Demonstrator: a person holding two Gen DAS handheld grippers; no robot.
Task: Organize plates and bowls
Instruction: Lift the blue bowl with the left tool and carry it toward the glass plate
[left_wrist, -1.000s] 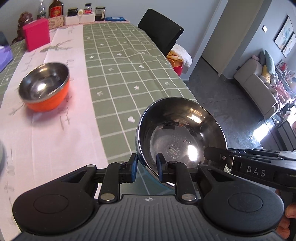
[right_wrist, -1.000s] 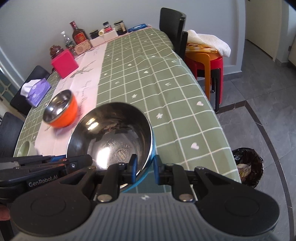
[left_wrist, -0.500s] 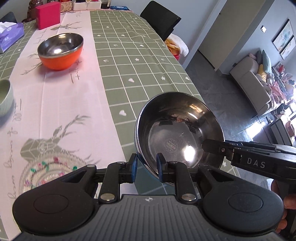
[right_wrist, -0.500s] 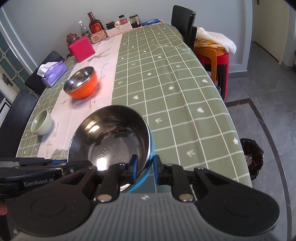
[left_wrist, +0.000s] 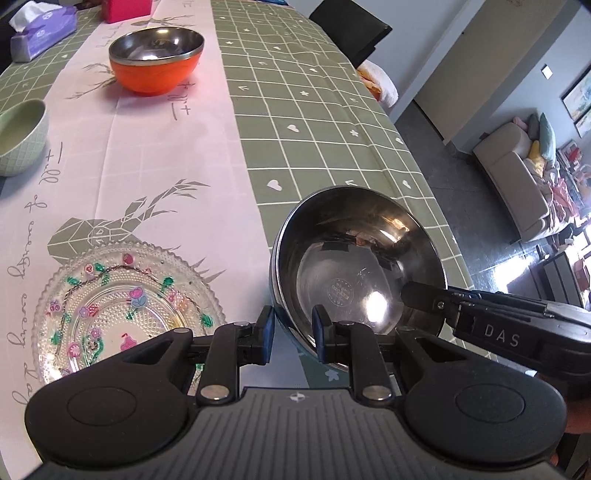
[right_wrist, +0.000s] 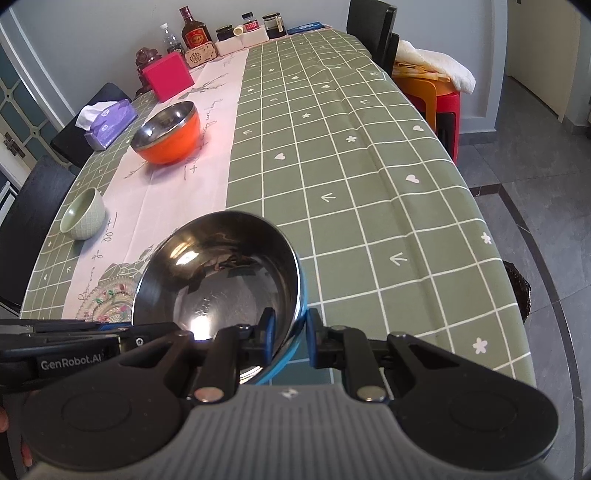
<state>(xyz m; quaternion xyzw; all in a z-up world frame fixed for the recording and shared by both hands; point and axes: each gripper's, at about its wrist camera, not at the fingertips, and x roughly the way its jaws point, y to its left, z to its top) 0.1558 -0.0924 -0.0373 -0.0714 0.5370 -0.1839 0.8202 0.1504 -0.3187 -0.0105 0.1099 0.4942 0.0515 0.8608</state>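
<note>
A steel bowl with a blue outside (left_wrist: 354, 269) (right_wrist: 221, 273) is held above the table's near end. My left gripper (left_wrist: 291, 332) is shut on its left rim. My right gripper (right_wrist: 288, 336) is shut on its right rim. A clear glass plate with painted flowers (left_wrist: 122, 302) lies on the pink runner left of the bowl; it also shows in the right wrist view (right_wrist: 110, 299). An orange bowl with steel lining (left_wrist: 157, 59) (right_wrist: 168, 131) sits farther up the runner. A small green bowl (left_wrist: 20, 136) (right_wrist: 83, 214) sits at the left.
The table (right_wrist: 351, 166) has a green checked cloth and a pink runner. A purple tissue box (right_wrist: 109, 123), a pink box (right_wrist: 168, 75) and bottles (right_wrist: 195, 35) stand at the far end. Black chairs, a red stool (right_wrist: 443, 107) and a floor bin (right_wrist: 519, 291) flank the table.
Both grippers have carried the blue bowl back toward the table's near end. The glass plate and green bowl have come into view, and the orange bowl is now farther off.
</note>
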